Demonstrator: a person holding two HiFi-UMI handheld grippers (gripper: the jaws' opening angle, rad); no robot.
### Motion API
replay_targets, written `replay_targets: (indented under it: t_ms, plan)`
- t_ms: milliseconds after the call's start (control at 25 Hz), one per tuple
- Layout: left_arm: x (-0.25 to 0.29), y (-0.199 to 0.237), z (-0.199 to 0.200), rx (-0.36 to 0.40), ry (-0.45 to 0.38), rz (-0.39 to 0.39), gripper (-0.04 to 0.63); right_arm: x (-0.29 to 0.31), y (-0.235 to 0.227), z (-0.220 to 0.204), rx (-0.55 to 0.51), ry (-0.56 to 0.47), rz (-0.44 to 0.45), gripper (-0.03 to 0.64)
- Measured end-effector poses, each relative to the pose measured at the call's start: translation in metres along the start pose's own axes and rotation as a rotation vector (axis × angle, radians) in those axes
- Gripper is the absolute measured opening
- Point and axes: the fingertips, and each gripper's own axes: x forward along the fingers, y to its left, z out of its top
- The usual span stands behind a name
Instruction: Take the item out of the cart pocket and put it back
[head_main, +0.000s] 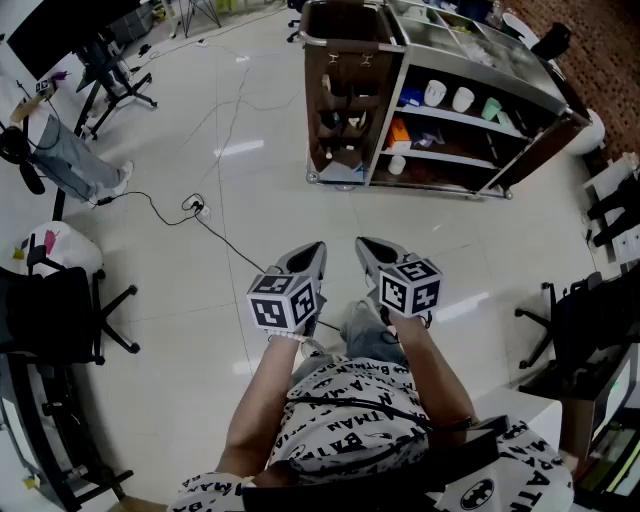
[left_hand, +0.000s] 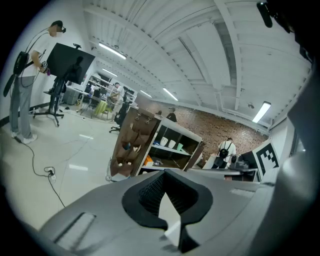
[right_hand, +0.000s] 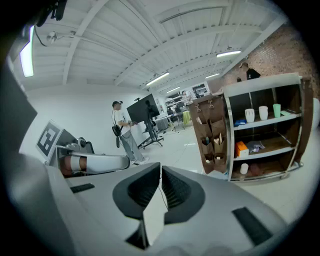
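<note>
Flooring (head_main: 200, 320) across the room is pale, glossy and reflective, and a black cable (head_main: 230, 243) runs over it from a plug block (head_main: 193, 206) toward your feet. Overhead, both gripper views show a white ribbed ceiling (left_hand: 200, 55) fitted with strip lights (left_hand: 169, 93), and a red brick wall (left_hand: 215, 131) closes the far end. A black office chair (head_main: 60, 310) stands at your left. Further off, another person (left_hand: 25, 85) stands at a black monitor (left_hand: 70, 62) on a wheeled stand. The housekeeping cart (head_main: 540, 152) stands ahead of you, well apart from both grippers. Its open shelves carry white cups (head_main: 447, 96), a green cup (head_main: 490, 108) and an orange box (head_main: 398, 132). The brown pocket organiser (head_main: 345, 100) hangs on the cart's end panel, on the side toward you. Small items (right_hand: 216, 141) sit in its pockets; at this range you cannot tell which of them is the task's item. You hold the left gripper (head_main: 318, 247) and the right gripper (head_main: 362, 243) low in front of your body, side by side, both pointing toward the cart and tilted slightly down. The left gripper's jaws are together with nothing between them. The right gripper's jaws stand all but touching, with only a thin slit between the pads and nothing in it. Neither gripper touches the cart or the organiser.
</note>
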Motion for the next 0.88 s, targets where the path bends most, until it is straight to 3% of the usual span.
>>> replay_targets:
  t_ms: [360,400,440,560,600,880]
  plan:
    - [0.051,0.043,0.03,0.034,0.015,0.031,-0.002,0.078,-0.061,0.038,-0.044,-0.032,-0.082,0.039]
    - [0.062,0.05,0.036,0.034,0.014,0.038,-0.003,0.092,-0.073,0.044,-0.049,-0.03,-0.095,0.079]
    - [0.073,0.059,0.044,0.033,0.012,0.044,-0.002,0.106,-0.086,0.05,-0.054,-0.023,-0.104,0.162]
    - [0.111,0.085,0.065,0.023,0.009,0.066,-0.003,0.152,-0.127,0.069,-0.07,-0.003,-0.14,0.184]
    - [0.125,0.093,0.072,0.02,0.011,0.073,-0.002,0.167,-0.14,0.076,-0.072,0.002,-0.151,0.219]
    - [0.218,0.133,0.101,0.015,0.057,0.098,-0.003,0.274,-0.222,0.1,-0.079,0.063,-0.191,0.219]
